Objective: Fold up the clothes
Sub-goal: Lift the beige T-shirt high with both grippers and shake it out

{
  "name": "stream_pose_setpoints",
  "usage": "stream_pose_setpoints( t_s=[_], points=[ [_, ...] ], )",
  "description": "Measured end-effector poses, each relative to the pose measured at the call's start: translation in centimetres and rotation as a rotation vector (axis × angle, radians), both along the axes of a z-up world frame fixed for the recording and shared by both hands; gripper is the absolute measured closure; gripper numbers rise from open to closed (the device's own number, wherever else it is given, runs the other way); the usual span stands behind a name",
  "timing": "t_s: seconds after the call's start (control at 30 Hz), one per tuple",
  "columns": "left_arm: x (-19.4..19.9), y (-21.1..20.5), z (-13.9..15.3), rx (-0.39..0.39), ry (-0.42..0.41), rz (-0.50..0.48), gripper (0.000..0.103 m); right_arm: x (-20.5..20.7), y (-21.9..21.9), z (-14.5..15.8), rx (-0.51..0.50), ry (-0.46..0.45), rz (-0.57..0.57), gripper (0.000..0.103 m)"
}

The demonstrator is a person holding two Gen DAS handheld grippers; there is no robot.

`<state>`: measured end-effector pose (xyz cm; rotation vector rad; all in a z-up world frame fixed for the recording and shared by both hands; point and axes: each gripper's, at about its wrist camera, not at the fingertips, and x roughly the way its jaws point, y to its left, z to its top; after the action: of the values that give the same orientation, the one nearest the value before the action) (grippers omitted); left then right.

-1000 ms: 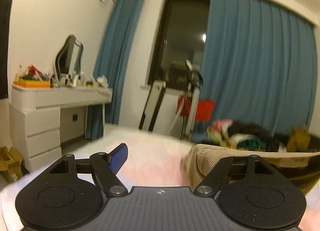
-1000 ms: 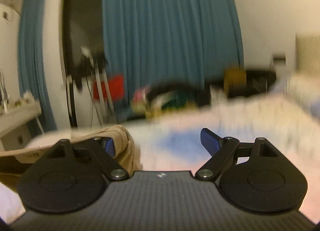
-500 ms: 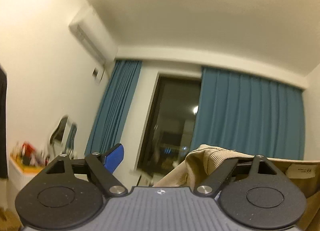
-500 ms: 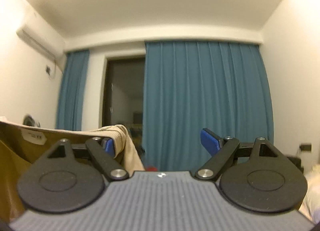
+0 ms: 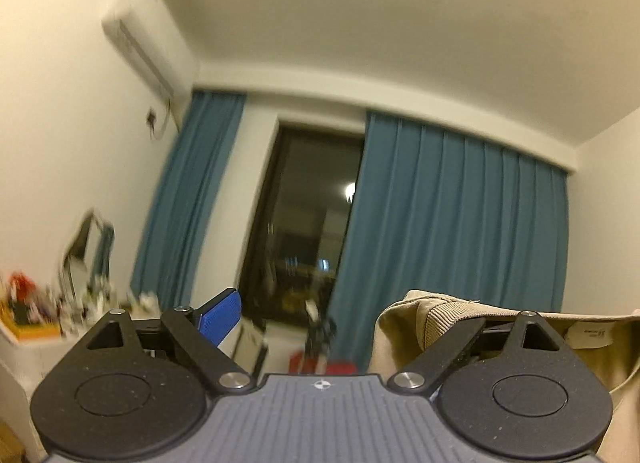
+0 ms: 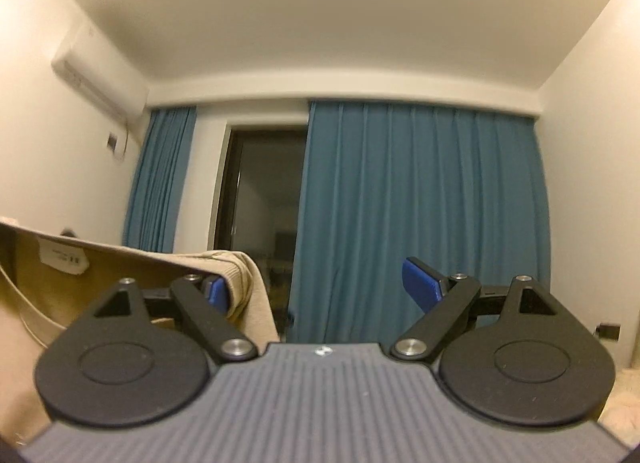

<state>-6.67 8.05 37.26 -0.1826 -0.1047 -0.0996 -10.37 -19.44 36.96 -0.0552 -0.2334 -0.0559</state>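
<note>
left wrist view: beige garment (image 5: 440,313) hooked on both grippers' wide-open fingers, unpinched; soft, floppy, best held at the ribbed hem.

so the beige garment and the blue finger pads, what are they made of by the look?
Beige garment: soft knit, probably cotton blend, matte; ribbed hem and limp drape show it. A white label is sewn inside. Blue finger pads: rubber or moulded plastic, matte; the surface looks finely textured, but blur leaves it open.
</note>
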Motion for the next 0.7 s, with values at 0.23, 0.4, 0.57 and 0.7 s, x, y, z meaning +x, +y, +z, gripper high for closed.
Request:
stream_pose_setpoints(
  t_s=[0.23, 0.4, 0.57, 0.7],
  points=[
    [14.6, 1.4, -8.2, -0.035, 0.109, 0.041, 0.012, 11.9, 0.3, -7.5, 0.01, 0.146, -0.012, 0.017],
    [30.5, 1.5, -12.7, -0.045, 0.181, 0.097, 0.011, 25.0, 0.1, -12.1, 0.016, 0.195, -0.06, 0.017],
    [47.6, 0.4, -21.9, -0.008, 0.279, 0.131, 0.011, 40.3, -1.1, -19.4, 0.016, 0.261, -0.136, 0.017],
    [59.8, -0.3, -31.6, 0.024, 0.454, 0.129, 0.011, 51.0, -2.6, -28.2, 0.104, 0.441, -0.148, 0.017]
  ],
)
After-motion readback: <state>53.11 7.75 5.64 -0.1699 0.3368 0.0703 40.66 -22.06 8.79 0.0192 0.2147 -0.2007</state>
